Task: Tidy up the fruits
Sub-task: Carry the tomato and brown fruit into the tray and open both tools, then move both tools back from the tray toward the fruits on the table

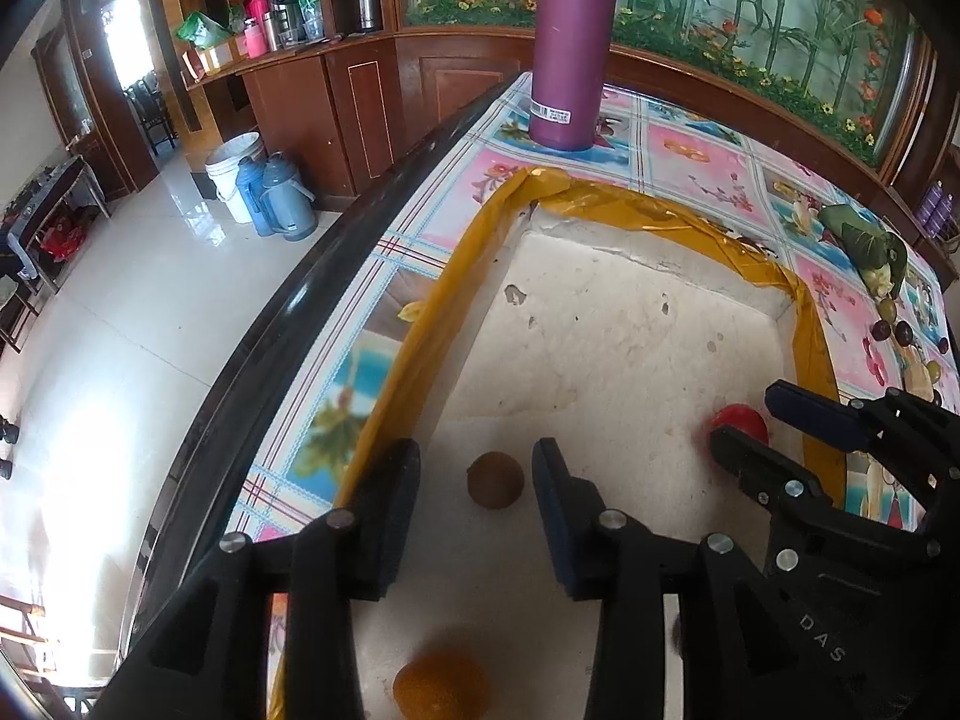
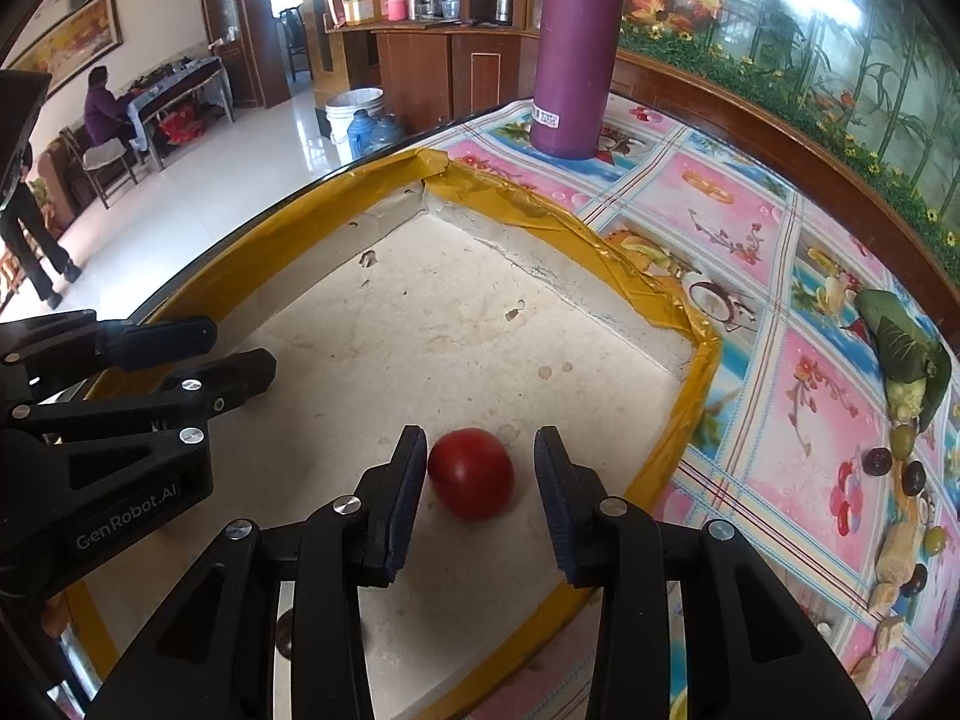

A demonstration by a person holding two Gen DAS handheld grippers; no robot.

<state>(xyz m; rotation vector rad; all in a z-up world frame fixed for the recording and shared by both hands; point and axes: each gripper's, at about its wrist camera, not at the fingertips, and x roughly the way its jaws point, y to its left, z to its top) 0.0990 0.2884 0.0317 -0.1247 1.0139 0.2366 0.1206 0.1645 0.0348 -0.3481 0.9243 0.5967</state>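
Note:
A shallow white foam tray (image 1: pixel 600 330) with a yellow taped rim lies on the patterned table; it also shows in the right wrist view (image 2: pixel 456 312). My left gripper (image 1: pixel 474 468) is open over the tray, with a small brown round fruit (image 1: pixel 495 479) between its fingertips. An orange fruit (image 1: pixel 440 686) lies nearer the camera, under the gripper. My right gripper (image 2: pixel 480 456) is open around a red tomato-like fruit (image 2: pixel 471 473) on the tray floor; the left finger is close to it or touching. The red fruit also shows in the left wrist view (image 1: pixel 741 420).
A tall purple flask (image 1: pixel 573 42) stands beyond the tray. Leaves, small dark and green fruits and pale chunks (image 2: pixel 906 468) lie on the tablecloth to the right. The table's dark edge (image 1: pixel 288 312) runs on the left, with floor below.

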